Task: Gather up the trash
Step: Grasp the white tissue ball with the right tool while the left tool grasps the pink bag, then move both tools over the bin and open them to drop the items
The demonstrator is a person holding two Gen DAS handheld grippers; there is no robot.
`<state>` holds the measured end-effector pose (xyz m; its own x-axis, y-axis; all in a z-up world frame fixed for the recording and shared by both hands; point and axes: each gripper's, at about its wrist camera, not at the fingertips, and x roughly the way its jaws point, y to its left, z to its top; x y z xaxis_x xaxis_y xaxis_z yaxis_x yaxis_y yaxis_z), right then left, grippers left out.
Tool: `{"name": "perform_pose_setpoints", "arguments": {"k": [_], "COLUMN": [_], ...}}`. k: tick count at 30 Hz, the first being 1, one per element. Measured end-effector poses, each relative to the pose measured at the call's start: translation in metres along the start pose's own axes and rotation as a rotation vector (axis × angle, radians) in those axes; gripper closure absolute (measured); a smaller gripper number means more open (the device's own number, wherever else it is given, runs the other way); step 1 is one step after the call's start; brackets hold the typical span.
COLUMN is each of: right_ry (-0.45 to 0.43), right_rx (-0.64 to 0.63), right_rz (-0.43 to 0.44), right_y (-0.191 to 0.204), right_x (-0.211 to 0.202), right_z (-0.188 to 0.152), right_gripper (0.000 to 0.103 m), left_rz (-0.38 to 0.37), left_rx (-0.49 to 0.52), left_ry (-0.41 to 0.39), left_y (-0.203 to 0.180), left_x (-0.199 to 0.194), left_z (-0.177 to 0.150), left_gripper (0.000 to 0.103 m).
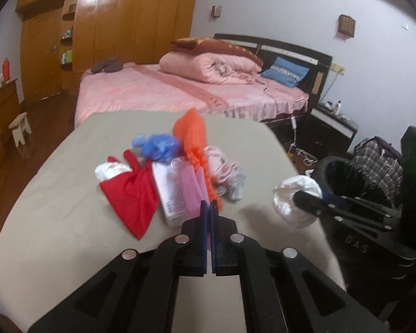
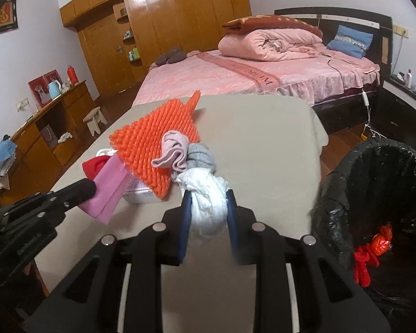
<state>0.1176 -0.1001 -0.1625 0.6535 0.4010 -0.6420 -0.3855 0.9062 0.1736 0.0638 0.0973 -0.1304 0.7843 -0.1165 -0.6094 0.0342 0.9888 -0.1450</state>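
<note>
A pile of trash lies on the grey table (image 1: pixel 69 194): a red bag (image 1: pixel 133 194), a blue plastic bag (image 1: pixel 158 145), an orange foam net (image 1: pixel 191 138), a white box (image 1: pixel 169 191) and pink and grey socks (image 1: pixel 224 172). My left gripper (image 1: pixel 209 205) is shut on a pink paper sheet (image 2: pixel 108 191) and holds it just above the pile. My right gripper (image 2: pixel 208 194) is shut on a white crumpled wad (image 2: pixel 208 202), also in the left wrist view (image 1: pixel 294 199), above the table's right edge. The black-lined trash bin (image 2: pixel 374 183) stands just to the right, with red wrappers (image 2: pixel 371 249) inside.
A pink bed (image 1: pixel 180 88) with a folded quilt stands behind the table. A wooden wardrobe (image 1: pixel 110 27) fills the far wall. A dresser (image 2: pixel 49 127) and a small stool (image 2: pixel 94 119) are at the left. A black nightstand (image 1: pixel 327 127) and a plaid bag (image 1: pixel 380 158) are at the right.
</note>
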Motion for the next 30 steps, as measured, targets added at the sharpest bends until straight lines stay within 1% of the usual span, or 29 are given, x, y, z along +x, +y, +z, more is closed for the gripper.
{"name": "perform_pose_setpoints", "arguments": {"k": [4,7,11,15,19,23,30], "right_ry": [-0.019,-0.034,-0.054,-0.072,-0.1,-0.124,-0.146], "right_rx": [0.017,0.03,0.048,0.051,0.054,0.075,0.128], "right_rz": [-0.01,-0.018,-0.029,-0.049,-0.083,-0.126,-0.249], "right_y": [-0.008,-0.015,-0.022,-0.028,-0.038,-0.056,-0.104], "right_x": [-0.011,-0.02,-0.031,-0.041,-0.055,-0.069,-0.089], "right_z": [0.004,0.006,0.008,0.01,0.013,0.015,0.011], "right_gripper": [0.08,0.08,0.08,0.08,0.08,0.079,0.079], "left_rz": [-0.012,0.006,0.049,0.039,0.003,-0.066,-0.185], "left_rx": [-0.001,-0.009,-0.013,-0.003,0.017,0.036,0.105], "left_ry": [-0.019,-0.034,-0.083,-0.108,-0.104,-0.092,-0.079], "left_y": [-0.009,-0.013,-0.018,-0.022,-0.032,-0.051,-0.099], "left_x": [-0.006,-0.016,-0.037,-0.044,-0.039,-0.028,0.002], "left_z": [0.007,0.011,0.017,0.021,0.025,0.031,0.037], "left_gripper": [0.101,0.101,0.101,0.101,0.101,0.101,0.101]}}
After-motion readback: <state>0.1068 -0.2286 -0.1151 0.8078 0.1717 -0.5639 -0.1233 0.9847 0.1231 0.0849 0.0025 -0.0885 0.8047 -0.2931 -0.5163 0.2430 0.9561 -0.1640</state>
